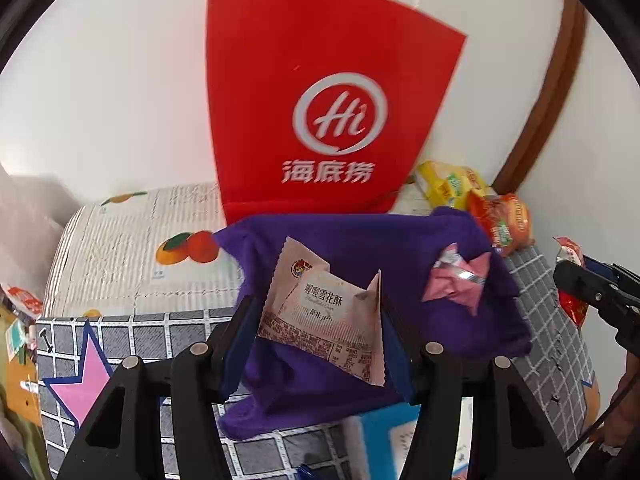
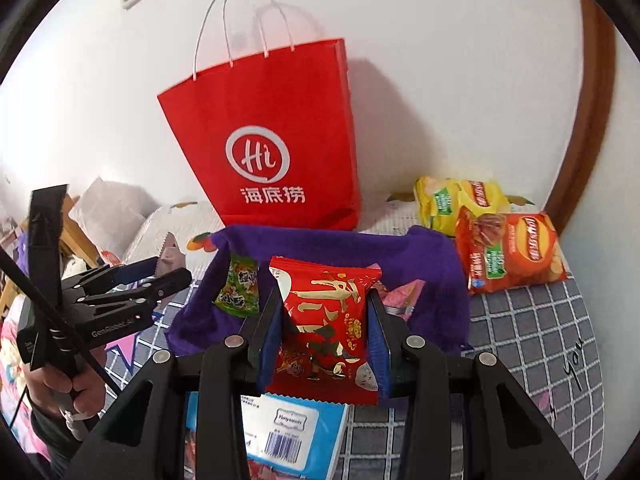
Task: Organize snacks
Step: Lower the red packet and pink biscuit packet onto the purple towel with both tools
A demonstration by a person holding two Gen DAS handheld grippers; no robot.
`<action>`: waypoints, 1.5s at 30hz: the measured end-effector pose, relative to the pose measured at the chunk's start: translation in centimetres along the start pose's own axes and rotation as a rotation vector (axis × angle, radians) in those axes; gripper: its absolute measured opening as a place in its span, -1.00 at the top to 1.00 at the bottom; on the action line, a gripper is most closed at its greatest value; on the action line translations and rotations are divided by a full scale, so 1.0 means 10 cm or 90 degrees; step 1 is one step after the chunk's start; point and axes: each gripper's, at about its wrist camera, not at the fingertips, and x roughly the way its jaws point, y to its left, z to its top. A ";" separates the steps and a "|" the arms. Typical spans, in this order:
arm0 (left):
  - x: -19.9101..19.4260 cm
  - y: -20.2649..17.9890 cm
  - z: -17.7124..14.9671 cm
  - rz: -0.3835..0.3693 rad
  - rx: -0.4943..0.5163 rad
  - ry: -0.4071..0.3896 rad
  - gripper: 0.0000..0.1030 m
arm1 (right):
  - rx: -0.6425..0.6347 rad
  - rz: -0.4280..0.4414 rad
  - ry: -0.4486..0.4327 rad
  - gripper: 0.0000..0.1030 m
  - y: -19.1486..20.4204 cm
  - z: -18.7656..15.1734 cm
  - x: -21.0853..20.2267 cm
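Observation:
My left gripper (image 1: 318, 312) is shut on a pale pink snack packet (image 1: 320, 316), held above a purple cloth (image 1: 352, 240). A crumpled pink wrapper (image 1: 460, 280) lies on that cloth to the right. My right gripper (image 2: 326, 320) is shut on a red and gold snack packet (image 2: 324, 324), also over the purple cloth (image 2: 432, 264). A green packet (image 2: 238, 286) and a pink packet (image 2: 404, 294) lie on the cloth beside it. A red paper bag (image 1: 320, 112) (image 2: 272, 140) stands upright behind the cloth against the wall. The left gripper (image 2: 160, 276) shows at the left of the right wrist view, the right gripper's fingers (image 1: 592, 280) at the right edge of the left one.
Yellow chips bag (image 2: 452, 196) and orange chips bag (image 2: 512, 248) lie at the right by the wall. A blue-and-white pack (image 2: 288, 428) lies under the right gripper. The surface is a grey checked cover (image 2: 532, 340). A person's hand (image 2: 60, 384) holds the left gripper's handle.

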 end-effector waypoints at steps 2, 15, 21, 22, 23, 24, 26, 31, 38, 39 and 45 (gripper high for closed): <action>0.04 0.05 0.00 -0.004 -0.007 0.006 -0.09 | -0.006 0.005 0.005 0.24 0.00 0.01 0.11; 0.23 0.09 -0.05 0.006 -0.010 0.031 -0.09 | -0.019 0.020 0.029 0.24 -0.10 0.03 0.58; 0.30 0.04 -0.08 0.006 -0.001 0.042 -0.10 | 0.001 0.018 0.048 0.24 -0.28 0.02 0.70; 0.32 0.03 -0.08 0.005 0.001 0.046 -0.10 | 0.002 0.017 0.048 0.24 -0.29 0.02 0.71; 0.33 0.02 -0.09 0.005 0.002 0.048 -0.10 | 0.002 0.017 0.049 0.24 -0.31 0.01 0.71; 0.34 0.01 -0.09 0.004 0.004 0.051 -0.10 | 0.000 0.018 0.051 0.24 -0.31 0.01 0.72; 0.35 0.00 -0.09 0.000 0.006 0.052 -0.10 | -0.005 0.018 0.052 0.24 -0.32 0.01 0.70; 0.35 -0.01 -0.09 -0.004 0.006 0.052 -0.10 | -0.020 0.007 0.050 0.24 -0.35 0.00 0.66; 0.35 -0.02 -0.09 -0.009 0.005 0.053 -0.10 | -0.007 0.021 0.062 0.24 -0.36 0.00 0.71; 0.35 -0.02 -0.09 -0.010 0.006 0.053 -0.10 | -0.004 0.026 0.062 0.24 -0.37 0.00 0.70; 0.35 -0.02 -0.08 -0.016 0.006 0.056 -0.10 | -0.007 0.039 0.071 0.24 -0.34 -0.01 0.72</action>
